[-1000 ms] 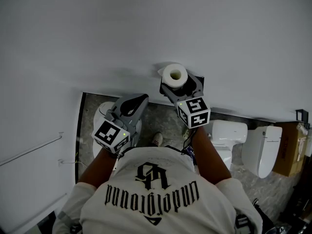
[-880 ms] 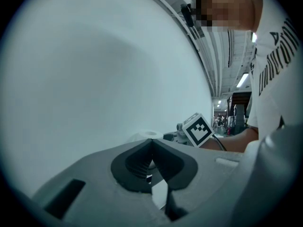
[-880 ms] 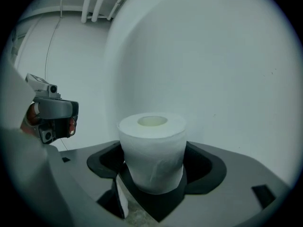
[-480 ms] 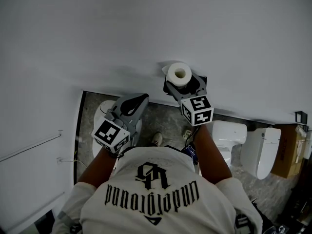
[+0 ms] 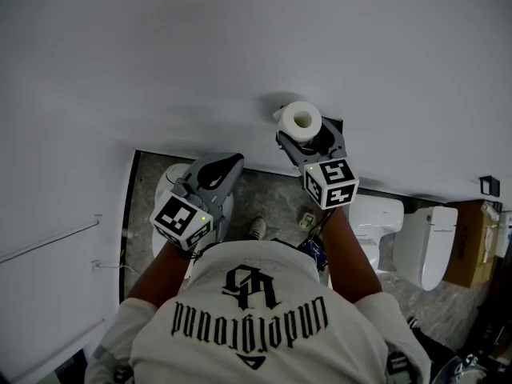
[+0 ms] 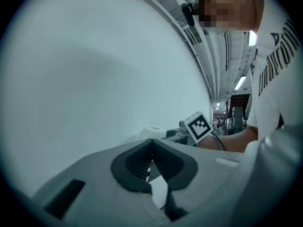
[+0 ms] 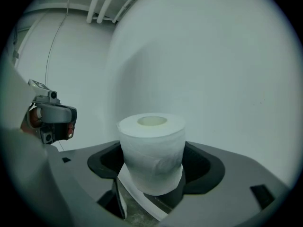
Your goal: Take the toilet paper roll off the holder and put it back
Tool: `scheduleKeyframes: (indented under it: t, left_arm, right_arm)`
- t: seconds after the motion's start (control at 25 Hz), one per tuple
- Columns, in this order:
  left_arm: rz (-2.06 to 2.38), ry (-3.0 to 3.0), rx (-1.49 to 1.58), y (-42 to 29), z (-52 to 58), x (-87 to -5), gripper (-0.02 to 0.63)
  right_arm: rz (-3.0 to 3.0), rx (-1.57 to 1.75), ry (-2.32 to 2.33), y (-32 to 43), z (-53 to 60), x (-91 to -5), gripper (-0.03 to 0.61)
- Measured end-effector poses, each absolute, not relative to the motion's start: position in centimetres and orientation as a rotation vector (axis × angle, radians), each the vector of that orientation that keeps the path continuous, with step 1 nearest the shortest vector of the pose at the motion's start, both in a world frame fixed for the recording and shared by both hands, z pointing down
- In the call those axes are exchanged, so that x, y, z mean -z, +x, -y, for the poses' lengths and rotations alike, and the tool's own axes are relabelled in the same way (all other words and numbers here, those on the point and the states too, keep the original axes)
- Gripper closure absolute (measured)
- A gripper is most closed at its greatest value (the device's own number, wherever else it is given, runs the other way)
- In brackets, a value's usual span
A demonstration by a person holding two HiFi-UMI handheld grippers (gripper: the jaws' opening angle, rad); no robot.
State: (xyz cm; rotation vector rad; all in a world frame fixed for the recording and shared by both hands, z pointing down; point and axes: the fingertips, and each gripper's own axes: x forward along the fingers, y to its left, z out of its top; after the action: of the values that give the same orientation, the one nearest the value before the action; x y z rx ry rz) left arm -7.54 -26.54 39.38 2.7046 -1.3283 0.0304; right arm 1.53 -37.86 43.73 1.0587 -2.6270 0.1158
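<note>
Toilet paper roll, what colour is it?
White toilet paper roll; right gripper view shows it best.

Left gripper [image 5: 226,166] jaws together; right gripper [image 5: 309,137] further forward, jaws clamped on toilet paper roll [image 5: 302,120].

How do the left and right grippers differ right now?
The right gripper clamps the toilet paper roll in its jaws; the left gripper has its jaws together, empty. The right gripper is up against the white wall; the left gripper is held back, closer to the person. Both are grey and point toward the wall.
</note>
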Motion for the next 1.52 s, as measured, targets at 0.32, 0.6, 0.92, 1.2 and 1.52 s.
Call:
scheduleKeyframes:
  t: [0.32,0.6,0.92,1.2,1.52]
  left_arm:
    - [1.291,2.737,-0.027,-9.4,22.7,-38.5,0.601]
    - [1.263,2.766,-0.02,-11.4,17.5,-37.6,0.601]
    - [1.212,2.805,-0.005,-13.2,11.4,-37.2,0.601]
    - [1.151,2.842,0.005,-14.0,6.9,-37.2,0.601]
    - [1.112,2.869,0.015,-14.2,4.5,-36.7,0.601]
  right_arm:
    - [2.621,-0.11,1.103,0.5,33.4,-42.5,0.232]
    - [2.626,-0.099,1.146,-1.1,27.8,-41.2,0.232]
    - [2.615,-0.09,1.208,-2.6,21.0,-40.6,0.232]
    - [2.602,-0.088,1.268,-3.2,15.7,-40.3,0.232]
    - [2.59,-0.079,1.302,-3.3,12.4,-39.6,0.232]
